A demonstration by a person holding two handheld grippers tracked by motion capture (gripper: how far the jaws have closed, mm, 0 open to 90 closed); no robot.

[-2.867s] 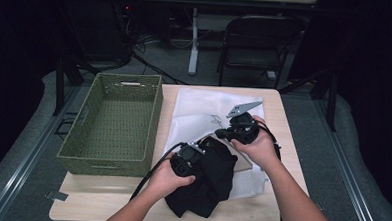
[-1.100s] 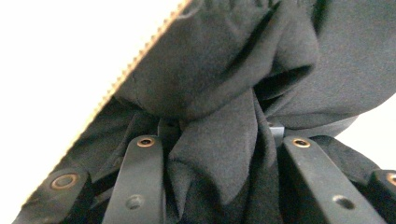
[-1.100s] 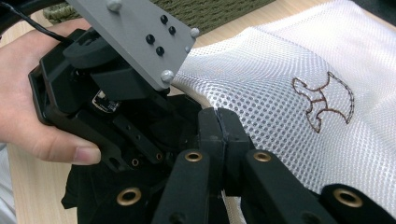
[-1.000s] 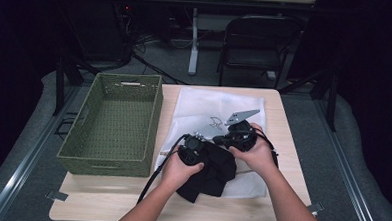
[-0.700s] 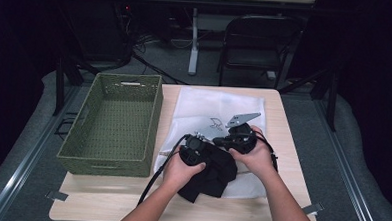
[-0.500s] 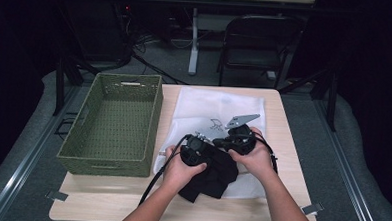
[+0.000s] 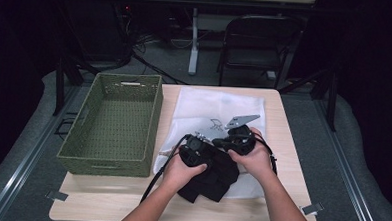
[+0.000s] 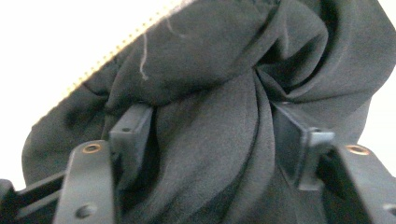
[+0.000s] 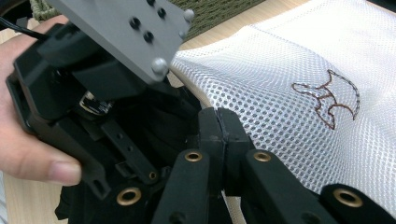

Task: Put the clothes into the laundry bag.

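Observation:
A black garment (image 7: 212,180) lies bunched on the near edge of a white mesh bag (image 7: 219,105) with a small embroidered figure (image 9: 329,100). My left gripper (image 7: 196,149) is shut on a thick twisted fold of the garment (image 8: 210,140), its fingers (image 8: 133,127) set wide apart around it; a gold zipper line (image 8: 116,49) runs above the cloth. My right gripper (image 7: 236,140) sits close beside it. Its jaws are pressed together at the mesh bag's (image 9: 289,70) edge, so the right gripper (image 9: 219,119) looks shut on that edge. The left gripper's body (image 9: 88,70) is just left of it.
An empty green woven basket (image 7: 131,79) stands on the left part of the wooden table (image 7: 285,129). A folding chair (image 7: 257,43) and cables sit on the floor beyond the table's far edge.
The two grippers have drawn closer together over the bag's near edge. The garment has shifted up and right with the left gripper, further onto the bag.

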